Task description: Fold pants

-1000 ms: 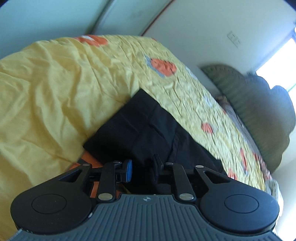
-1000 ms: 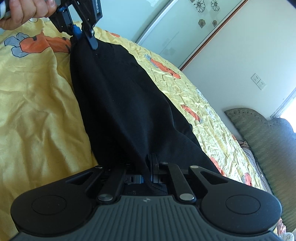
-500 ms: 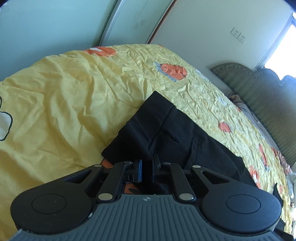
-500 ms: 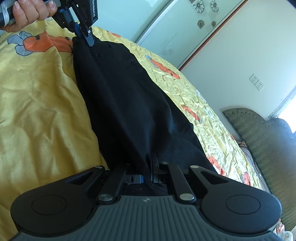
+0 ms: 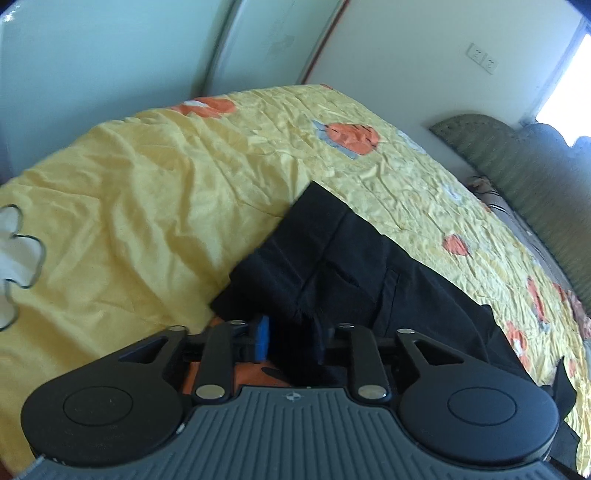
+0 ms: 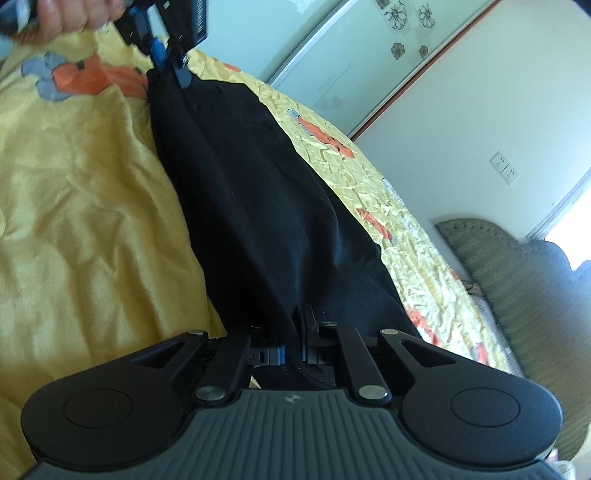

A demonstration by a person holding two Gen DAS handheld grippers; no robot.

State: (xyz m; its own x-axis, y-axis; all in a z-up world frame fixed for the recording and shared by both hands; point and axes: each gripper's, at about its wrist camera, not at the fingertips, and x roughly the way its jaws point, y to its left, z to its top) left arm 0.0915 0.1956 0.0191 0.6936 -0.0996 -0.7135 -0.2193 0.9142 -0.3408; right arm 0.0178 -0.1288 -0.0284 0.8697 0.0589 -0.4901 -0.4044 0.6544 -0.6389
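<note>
Left gripper (image 5: pixel 291 341): jaws were opening, with a visible gap between the blue pad on its left finger and the dark right finger; black cloth lay in the gap and draped against the right finger, and the blue pad stood clear of it.
Left gripper, from the right wrist: seen at the far end of the pants (image 6: pixel 170 68), held by a hand (image 6: pixel 70 16), its tips down at the cloth edge; blur there made contact hard to judge.
Right gripper (image 6: pixel 295 334): jaws nearly together, pinched on a fold of the pants that rose between the fingers.
Pants (image 6: pixel 258 192): black, stretched as a long band from the right gripper's tips straight ahead and to the upper left, up to the left gripper.
Pants, from the left wrist: a bunched, folded end (image 5: pixel 332 266) lay just ahead of the left fingers and ran off to the right and behind.
Bedspread (image 5: pixel 129 206): yellow, creased, with orange prints; under the pants, spreading left and ahead of both grippers.
Headboard (image 6: pixel 517 280): green, padded, far right of the right gripper.
Wall (image 6: pixel 461 122): pale, beyond the bed, with a socket plate (image 6: pixel 504 168).
</note>
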